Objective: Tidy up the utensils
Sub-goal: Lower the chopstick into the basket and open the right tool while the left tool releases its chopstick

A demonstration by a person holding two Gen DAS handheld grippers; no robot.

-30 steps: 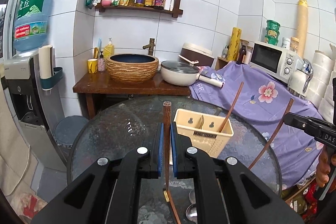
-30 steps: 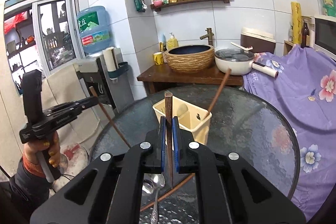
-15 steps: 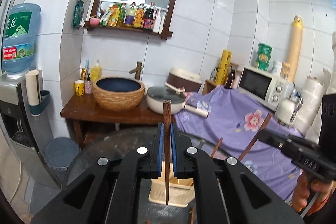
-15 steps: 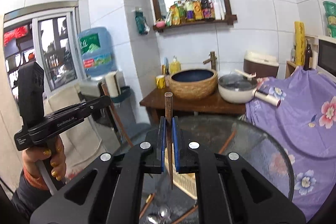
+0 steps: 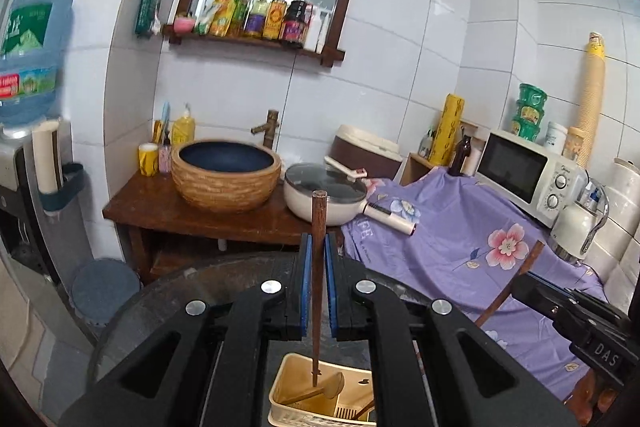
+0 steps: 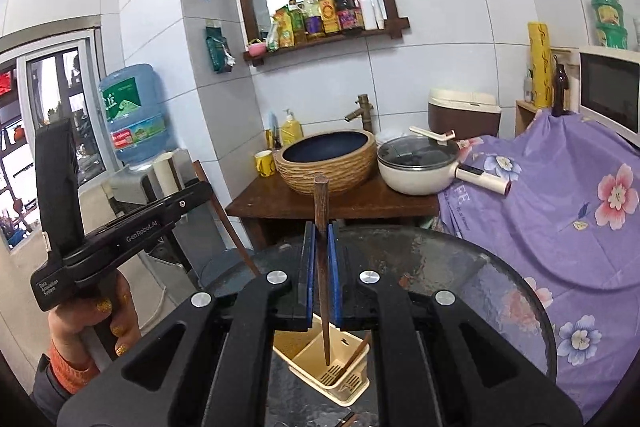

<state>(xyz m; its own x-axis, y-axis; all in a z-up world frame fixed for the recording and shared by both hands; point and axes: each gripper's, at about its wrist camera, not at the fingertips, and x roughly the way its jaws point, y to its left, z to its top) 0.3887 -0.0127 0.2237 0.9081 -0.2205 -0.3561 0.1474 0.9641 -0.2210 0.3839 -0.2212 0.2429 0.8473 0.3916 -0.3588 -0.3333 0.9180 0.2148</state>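
My left gripper (image 5: pixel 316 267) is shut on a dark wooden chopstick (image 5: pixel 318 227), held upright with its tip over the cream utensil caddy (image 5: pixel 280 403), which holds a wooden spoon (image 5: pixel 320 393). My right gripper (image 6: pixel 320 259) is shut on another dark chopstick (image 6: pixel 321 207), upright, its tip over the slotted compartment of the caddy (image 6: pixel 352 387), where one chopstick (image 6: pixel 356 353) leans. The left gripper also shows in the right wrist view (image 6: pixel 204 191), and the right gripper shows in the left wrist view (image 5: pixel 520 277). The caddy stands on a round glass table (image 6: pixel 480 287).
Behind the table are a wooden stand (image 5: pixel 160 215) with a basin (image 5: pixel 226 175) and a lidded pan (image 5: pixel 324 195). A purple flowered cloth (image 5: pixel 460 251) covers the counter at right, with a microwave (image 5: pixel 524 167). A water dispenser (image 6: pixel 132 119) stands at left.
Both grippers have risen with their chopsticks and now hang over the caddy, which has dropped to the bottom of both views. The spoons lying on the table are out of view.
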